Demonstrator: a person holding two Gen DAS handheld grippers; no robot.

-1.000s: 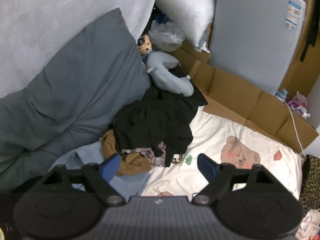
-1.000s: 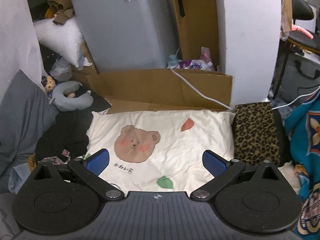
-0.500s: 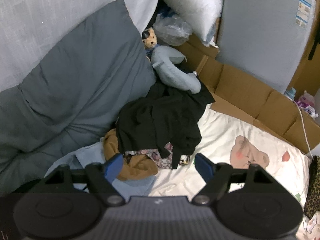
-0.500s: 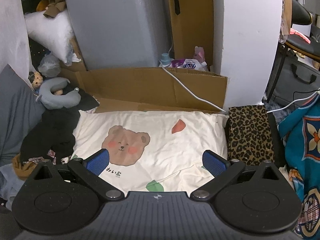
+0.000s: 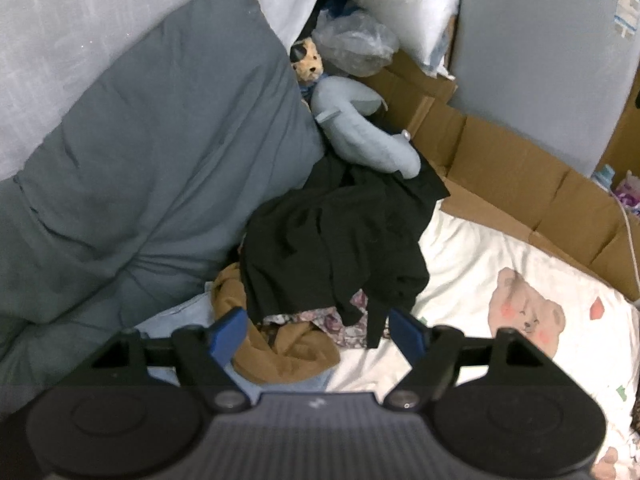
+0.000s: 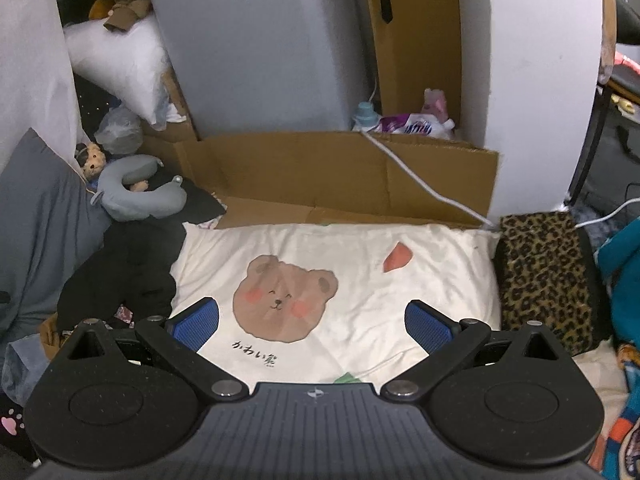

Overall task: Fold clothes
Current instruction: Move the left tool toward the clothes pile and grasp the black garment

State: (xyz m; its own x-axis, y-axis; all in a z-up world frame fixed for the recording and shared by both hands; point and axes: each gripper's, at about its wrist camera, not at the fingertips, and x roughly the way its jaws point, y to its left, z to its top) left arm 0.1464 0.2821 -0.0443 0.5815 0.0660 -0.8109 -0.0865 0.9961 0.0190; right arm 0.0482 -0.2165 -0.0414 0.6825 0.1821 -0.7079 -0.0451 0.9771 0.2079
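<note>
A cream bedsheet (image 6: pixel 420 280) printed with a bear face (image 6: pixel 284 298) lies flat and bare across the middle of the right wrist view, giving open room there; its far edge meets a wall of flattened cardboard (image 6: pixel 340 172), its right edge a leopard-print cushion (image 6: pixel 544 276), its left edge the clothes. A large grey pillow (image 5: pixel 152 152) leans along the left side; against its foot sits the pile of clothes (image 5: pixel 332 248), a black garment (image 5: pixel 340 236) on top, a brown garment (image 5: pixel 280 352) and a floral piece (image 5: pixel 348 324) under it, a light blue one (image 5: pixel 180 316) lowest. A grey neck pillow (image 5: pixel 360 128) rests at the pile's far end, touching the black cloth. The left gripper (image 5: pixel 320 334) hangs just above the pile's near edge, jaws spread wide, grasping nothing; the right gripper (image 6: pixel 312 322) hangs over the bare sheet, likewise spread and empty.
</note>
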